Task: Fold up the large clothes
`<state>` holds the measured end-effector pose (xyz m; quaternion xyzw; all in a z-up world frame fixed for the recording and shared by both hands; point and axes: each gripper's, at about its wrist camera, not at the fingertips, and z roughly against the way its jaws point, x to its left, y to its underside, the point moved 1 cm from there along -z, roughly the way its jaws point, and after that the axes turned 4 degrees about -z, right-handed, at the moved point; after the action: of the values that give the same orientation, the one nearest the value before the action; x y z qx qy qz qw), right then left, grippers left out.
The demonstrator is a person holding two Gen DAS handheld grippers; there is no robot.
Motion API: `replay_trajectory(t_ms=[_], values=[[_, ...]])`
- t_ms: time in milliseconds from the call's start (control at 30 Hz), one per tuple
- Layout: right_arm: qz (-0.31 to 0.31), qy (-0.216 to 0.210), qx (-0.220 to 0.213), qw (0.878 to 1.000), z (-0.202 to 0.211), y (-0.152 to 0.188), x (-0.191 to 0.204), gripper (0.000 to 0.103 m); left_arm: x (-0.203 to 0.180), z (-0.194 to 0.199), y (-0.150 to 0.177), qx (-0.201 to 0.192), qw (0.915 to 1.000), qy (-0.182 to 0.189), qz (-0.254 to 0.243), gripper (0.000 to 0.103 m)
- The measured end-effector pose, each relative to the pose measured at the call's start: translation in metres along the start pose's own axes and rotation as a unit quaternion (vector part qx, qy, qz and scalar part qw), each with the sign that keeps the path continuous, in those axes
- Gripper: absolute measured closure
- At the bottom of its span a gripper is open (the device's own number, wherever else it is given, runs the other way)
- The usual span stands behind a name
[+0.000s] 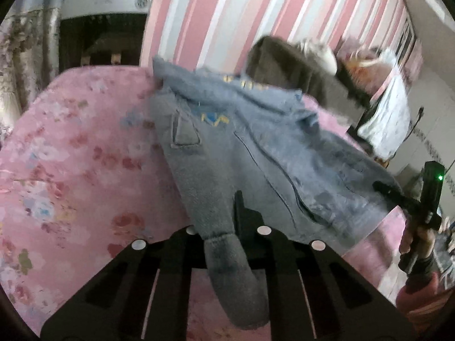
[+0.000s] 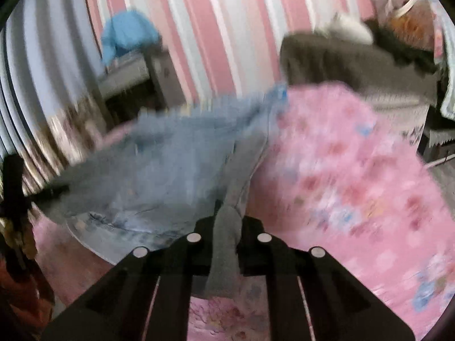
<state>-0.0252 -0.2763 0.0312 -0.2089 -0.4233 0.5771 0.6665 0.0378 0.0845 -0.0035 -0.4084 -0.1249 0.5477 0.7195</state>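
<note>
A blue-grey denim jacket (image 1: 227, 130) with grey fleece sleeves is stretched above a pink floral bed (image 1: 71, 156). My left gripper (image 1: 227, 227) is shut on one grey sleeve cuff (image 1: 227, 261), which hangs down between the fingers. My right gripper (image 2: 227, 227) is shut on the other grey cuff (image 2: 224, 244); the jacket (image 2: 159, 164) spreads away to its left. The right gripper (image 1: 398, 196) also shows at the right edge of the left wrist view, on the jacket's far side. The right wrist view is motion-blurred.
A dark olive garment (image 1: 298, 68) with white fur lies at the bed's far end (image 2: 341, 56). A pink-striped wall (image 1: 227, 14) runs behind. A white appliance (image 1: 105, 0) stands at the back left. A blue cloth (image 2: 128, 37) lies on a shelf.
</note>
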Motion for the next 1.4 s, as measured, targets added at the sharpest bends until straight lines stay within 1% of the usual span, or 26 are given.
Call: replay_trajectory(t_ms=[100,200,267,300,333,367,400,433,467,500,533,667,733,800,833,867,900,933,967,1000,1067,1133,1200,1267,1300,1400], values=[[0.02,-0.002,-0.01,1.0,0.014,-0.011,0.007,0.095,-0.009,0.018,0.0,-0.013,0.9998,0.005,-0.013,0.096],[0.028,0.015,0.015,0.999,-0.001,-0.002,0.004,0.095,-0.011,0.013,0.01,0.002,0.9997,-0.007,-0.022,0.093],[0.029,0.038,0.038,0.998,-0.016,0.012,-0.005,0.094,-0.003,0.0,0.02,0.022,0.9996,-0.012,-0.011,0.087],[0.03,0.043,0.048,0.997,-0.021,0.016,-0.008,0.093,0.0,-0.003,0.024,0.028,0.9994,-0.017,-0.008,0.081],[0.029,0.047,0.059,0.997,-0.026,0.021,-0.012,0.093,0.003,-0.006,0.028,0.035,0.999,-0.026,-0.007,0.075],[0.027,0.051,0.066,0.996,-0.029,0.025,-0.014,0.092,0.006,-0.01,0.033,0.043,0.9981,-0.042,-0.013,0.072],[0.024,0.055,0.075,0.995,-0.033,0.03,-0.018,0.083,0.008,-0.011,0.037,0.045,0.9972,-0.056,-0.019,0.071],[0.017,0.057,0.084,0.995,-0.035,0.034,-0.023,0.077,0.01,-0.013,0.038,0.049,0.9964,-0.066,-0.023,0.07],[0.007,0.057,0.089,0.994,-0.035,0.038,-0.027,0.068,0.013,-0.014,0.04,0.052,0.9958,-0.071,-0.024,0.068],[-0.006,0.053,0.094,0.994,-0.035,0.041,-0.033,0.065,0.018,-0.015,0.042,0.056,0.9954,-0.075,-0.02,0.06],[-0.015,0.051,0.097,0.994,-0.035,0.043,-0.037,0.065,0.021,-0.015,0.043,0.058,0.9953,-0.076,-0.016,0.051],[-0.027,0.033,0.114,0.993,-0.031,0.056,-0.043,0.062,0.025,-0.02,0.054,0.071,0.9953,-0.066,-0.007,0.046],[-0.021,0.036,0.118,0.992,-0.031,0.06,-0.039,0.061,0.024,-0.026,0.059,0.08,0.9948,-0.063,-0.01,0.044],[-0.009,0.043,0.119,0.992,-0.032,0.062,-0.037,0.062,0.022,-0.033,0.063,0.087,0.9944,-0.059,-0.012,0.044],[0.0,0.049,0.121,0.991,-0.033,0.063,-0.035,0.064,0.017,-0.034,0.063,0.086,0.9942,-0.062,-0.019,0.05],[0.01,0.055,0.123,0.991,-0.034,0.063,-0.033,0.066,0.012,-0.035,0.064,0.088,0.9941,-0.058,-0.028,0.06],[0.015,0.058,0.123,0.991,-0.033,0.063,-0.032,0.073,0.007,-0.036,0.065,0.089,0.9939,-0.054,-0.036,0.071],[0.017,0.059,0.121,0.991,-0.031,0.063,-0.031,0.076,0.004,-0.035,0.066,0.087,0.9934,-0.063,-0.041,0.079],[0.021,0.061,0.115,0.991,-0.029,0.063,-0.029,0.084,0.003,-0.031,0.066,0.082,0.9933,-0.068,-0.044,0.082],[0.018,0.053,0.11,0.992,-0.026,0.06,-0.029,0.09,0.005,-0.026,0.066,0.076,0.9947,-0.058,-0.037,0.087],[0.015,0.04,0.096,0.994,-0.021,0.051,-0.024,0.092,0.007,-0.018,0.061,0.062,0.9971,-0.04,-0.019,0.09],[0.028,0.041,0.077,0.996,-0.017,0.038,-0.016,0.093,0.004,-0.009,0.047,0.036,0.9988,-0.03,-0.017,0.092],[0.029,0.038,0.045,0.998,-0.012,0.014,-0.01,0.093,-0.002,0.0,0.026,0.007,0.9991,-0.03,-0.027,0.092],[0.027,0.036,0.025,0.999,-0.011,-0.006,-0.006,0.093,-0.004,0.005,0.008,-0.014,0.9989,-0.03,-0.033,0.093],[0.031,0.038,0.012,0.999,-0.011,-0.02,-0.002,0.093,-0.005,0.006,-0.007,-0.025,0.9983,-0.035,-0.038,0.093],[0.045,0.043,-0.018,0.998,-0.016,-0.052,0.009,0.093,-0.003,0.002,-0.039,-0.042,0.9968,-0.051,-0.045,0.093]])
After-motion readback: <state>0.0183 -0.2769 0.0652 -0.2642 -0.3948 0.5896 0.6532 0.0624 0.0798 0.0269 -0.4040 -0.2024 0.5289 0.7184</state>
